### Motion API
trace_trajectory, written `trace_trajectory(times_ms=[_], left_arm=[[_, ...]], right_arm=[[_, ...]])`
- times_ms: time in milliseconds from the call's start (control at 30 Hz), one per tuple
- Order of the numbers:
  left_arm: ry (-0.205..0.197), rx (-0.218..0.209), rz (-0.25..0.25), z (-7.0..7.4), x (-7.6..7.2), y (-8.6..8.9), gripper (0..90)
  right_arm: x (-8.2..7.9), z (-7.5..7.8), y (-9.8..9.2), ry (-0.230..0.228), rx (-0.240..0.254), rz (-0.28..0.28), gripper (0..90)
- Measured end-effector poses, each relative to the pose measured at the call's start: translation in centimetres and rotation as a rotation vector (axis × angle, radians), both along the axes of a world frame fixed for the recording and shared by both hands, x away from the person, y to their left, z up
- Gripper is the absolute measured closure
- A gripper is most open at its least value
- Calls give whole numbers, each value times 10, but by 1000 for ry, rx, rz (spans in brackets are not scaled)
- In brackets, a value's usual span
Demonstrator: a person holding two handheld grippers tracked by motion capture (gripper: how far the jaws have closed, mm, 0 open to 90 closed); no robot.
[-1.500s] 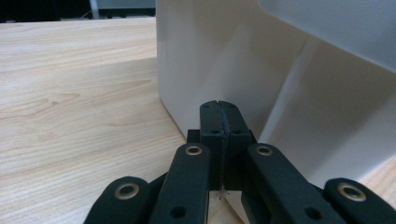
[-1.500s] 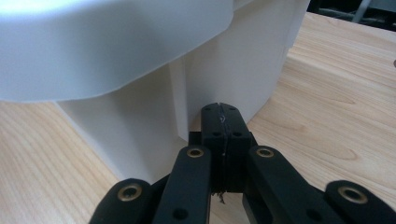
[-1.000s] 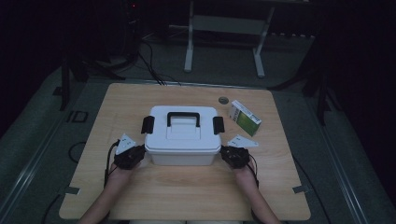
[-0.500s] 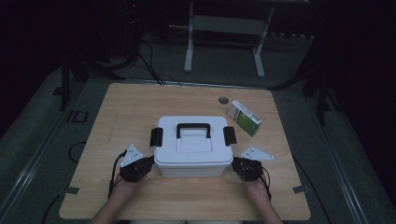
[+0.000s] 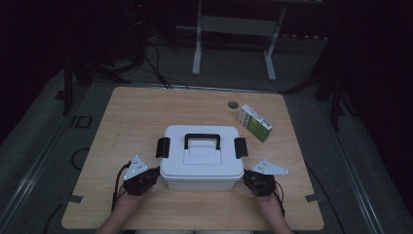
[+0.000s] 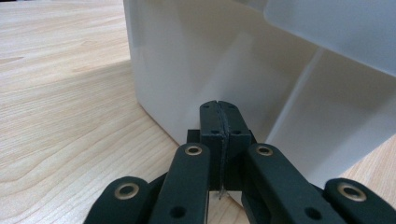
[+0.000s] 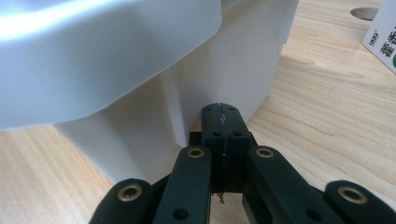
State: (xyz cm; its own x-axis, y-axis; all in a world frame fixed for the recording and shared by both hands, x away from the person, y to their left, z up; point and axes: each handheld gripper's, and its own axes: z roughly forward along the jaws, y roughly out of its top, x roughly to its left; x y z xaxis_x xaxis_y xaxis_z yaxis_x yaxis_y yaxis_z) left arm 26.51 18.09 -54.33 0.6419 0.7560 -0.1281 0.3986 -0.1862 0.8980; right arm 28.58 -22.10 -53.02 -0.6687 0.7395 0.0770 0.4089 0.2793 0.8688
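Box (image 5: 202,158): white, set near the table's (image 5: 146,112) front edge.
Left tool (image 5: 155,176): jaws closed, empty, against the box's left side.
Right tool (image 5: 247,178): closed, empty, against its right side.

The box (image 5: 202,158) at frame centre is white, with a black handle (image 5: 202,140) and black latches on both sides, and it stands on a light wood-grain bench (image 5: 136,112). Both the left gripper (image 5: 150,176) and the right gripper (image 5: 252,179) are black, each topped by a grey plate. At upper right lies a white and green carton (image 5: 254,123), near a small grey disc (image 5: 233,104).
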Motion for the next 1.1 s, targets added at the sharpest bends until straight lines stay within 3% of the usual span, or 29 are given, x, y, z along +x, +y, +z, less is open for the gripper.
trace_trajectory(times_ms=[333,433,500,600,667,733,767,867,900,933,967,1000,1100], left_arm=[[4,-4,-16,0,-2,2,895],[-4,-34,-36,1,-1,7,875],[-1,-21,-36,2,1,12,854],[17,-7,-36,1,4,22,853],[29,14,-42,0,4,28,825],[49,13,-55,-2,3,33,786],[71,8,-69,-3,3,35,747],[116,28,-108,-3,2,43,683],[137,41,-122,-3,2,46,556],[152,64,-140,-2,1,48,556],[170,78,-156,-2,1,50,510],[192,89,-173,-2,1,53,453],[226,135,-193,-1,2,58,417]], right_arm=[[-5,-2,-3,4,6,18,900],[-5,-3,-5,-5,22,16,898],[-3,-4,-7,-14,-2,-9,897],[2,-5,-21,-11,23,-48,882],[4,-4,-29,-33,16,-60,856],[5,-4,-37,-46,9,-70,781],[5,-4,-40,-56,1,-78,699],[7,-5,-49,-50,8,-115,411],[9,-6,-55,-46,26,-102,263],[9,-6,-55,-46,26,-102,263],[9,-7,-56,-36,18,-79,168],[10,-7,-57,-32,9,-74,145],[9,-9,-61,-12,41,-42,131]])
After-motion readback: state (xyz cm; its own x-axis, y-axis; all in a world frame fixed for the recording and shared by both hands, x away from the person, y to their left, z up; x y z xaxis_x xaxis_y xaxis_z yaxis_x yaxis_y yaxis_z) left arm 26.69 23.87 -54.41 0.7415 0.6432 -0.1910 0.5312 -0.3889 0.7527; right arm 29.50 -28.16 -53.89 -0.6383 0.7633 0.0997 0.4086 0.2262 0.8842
